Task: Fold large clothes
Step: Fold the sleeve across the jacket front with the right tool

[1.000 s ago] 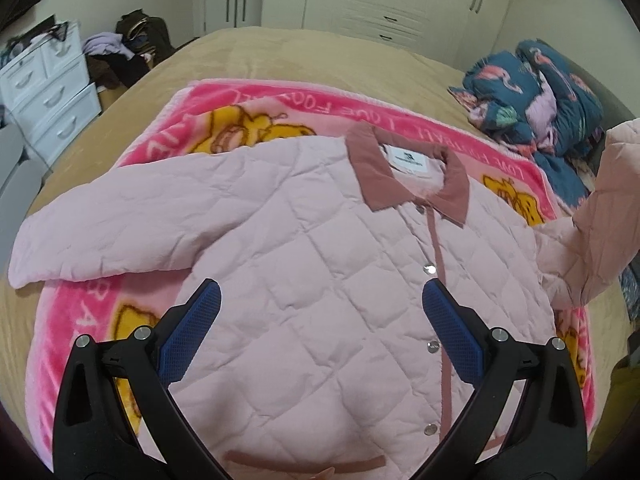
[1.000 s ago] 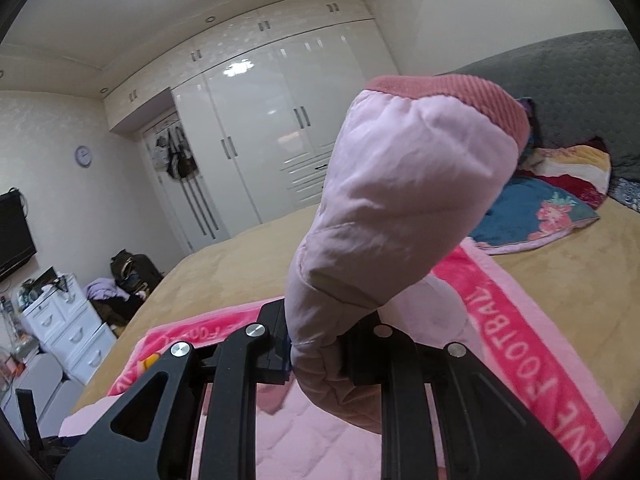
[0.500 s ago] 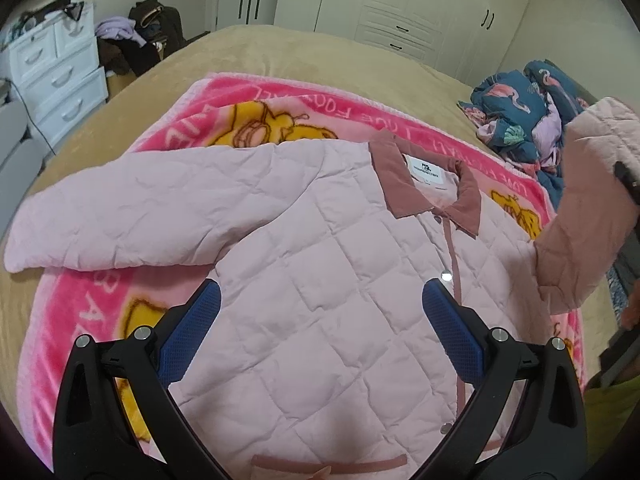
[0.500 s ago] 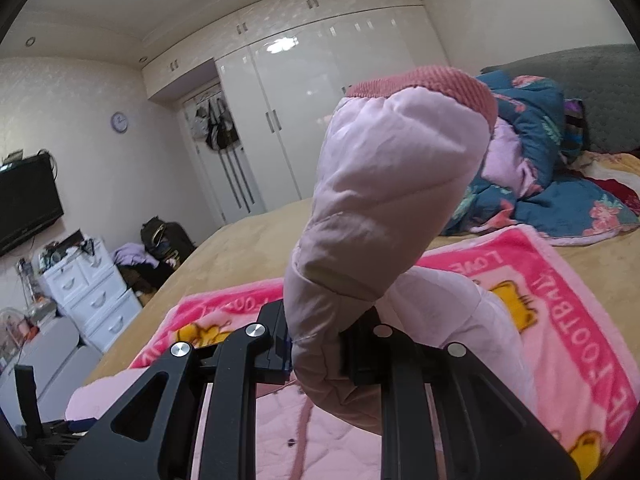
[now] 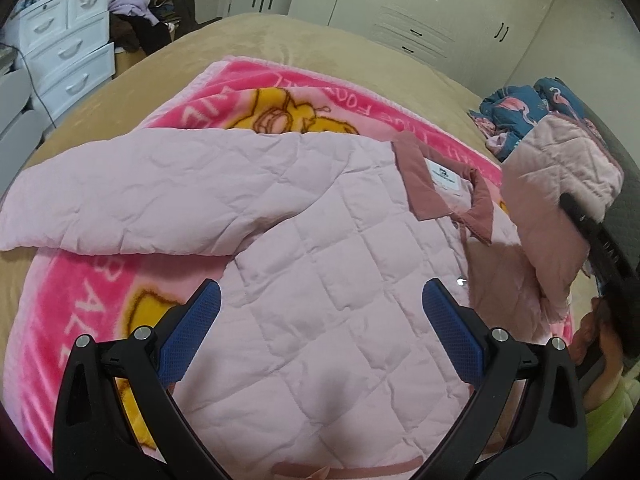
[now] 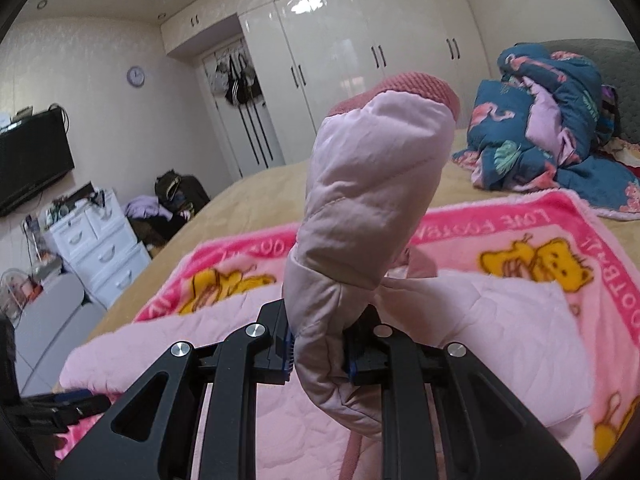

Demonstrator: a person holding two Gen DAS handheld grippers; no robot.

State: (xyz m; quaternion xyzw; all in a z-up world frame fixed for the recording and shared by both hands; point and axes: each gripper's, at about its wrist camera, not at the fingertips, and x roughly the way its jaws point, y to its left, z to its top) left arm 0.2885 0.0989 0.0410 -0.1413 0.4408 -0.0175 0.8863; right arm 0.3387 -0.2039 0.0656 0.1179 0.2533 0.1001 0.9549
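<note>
Pink quilted fabric makes up the garment under inspection: a padded jacket (image 5: 320,264) is laid front-up on a pink cartoon blanket (image 5: 248,92), which is spread over a tan bedcover (image 5: 280,44). Its collar (image 5: 416,184) is turned toward the wardrobe side of the room.

The right gripper (image 6: 318,350) is found clamped on one sleeve (image 6: 372,184), near the cuff; the sleeve is held raised above the jacket body, its ribbed cuff (image 6: 400,88) uppermost. This hold is judged to serve a fold of the sleeve inward across the chest.

The left gripper (image 5: 320,336) is seen with its jaws apart and nothing between them, poised over the lower front of the jacket. It is judged to be placed there to steady or pin the body while the sleeve is brought over.

The other sleeve (image 5: 132,196) is observed lying flat, spread outward across the blanket, not yet folded.

A heap of blue patterned bedding (image 6: 548,128) is noted on the bed beyond the blanket, well apart from the jacket. A white drawer unit (image 5: 68,52) and a white wardrobe (image 6: 360,56) stand off the bed. No obstruction to the fold is recorded on the jacket front.
</note>
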